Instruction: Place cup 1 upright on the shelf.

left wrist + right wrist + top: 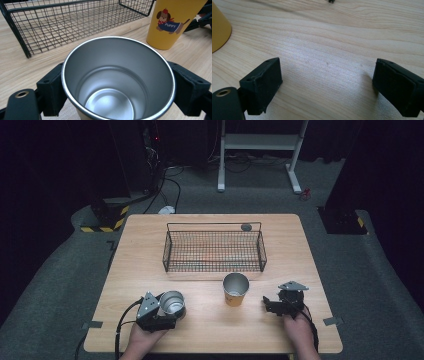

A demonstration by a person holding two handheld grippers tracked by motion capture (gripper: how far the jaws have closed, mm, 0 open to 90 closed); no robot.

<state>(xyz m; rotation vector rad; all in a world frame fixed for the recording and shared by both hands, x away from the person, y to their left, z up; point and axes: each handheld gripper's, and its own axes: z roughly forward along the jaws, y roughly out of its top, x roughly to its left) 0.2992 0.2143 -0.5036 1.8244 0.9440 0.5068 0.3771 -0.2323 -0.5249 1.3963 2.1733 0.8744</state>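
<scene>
Steel cup (117,80) clamped in the left claw (167,309), one black pad pressed against each side of its wall; the cup stands upright on the desk (210,330), its bright inside open to the left gripper view. Landmark: wire basket (214,251). The cup sits near the basket's front left corner. Yellow cup (235,290) with a puppy print stands just before the basket's front rail, right of the steel cup. Right claw (272,304), right of the yellow cup, jaws wide apart over bare wood, gripping nothing.
</scene>
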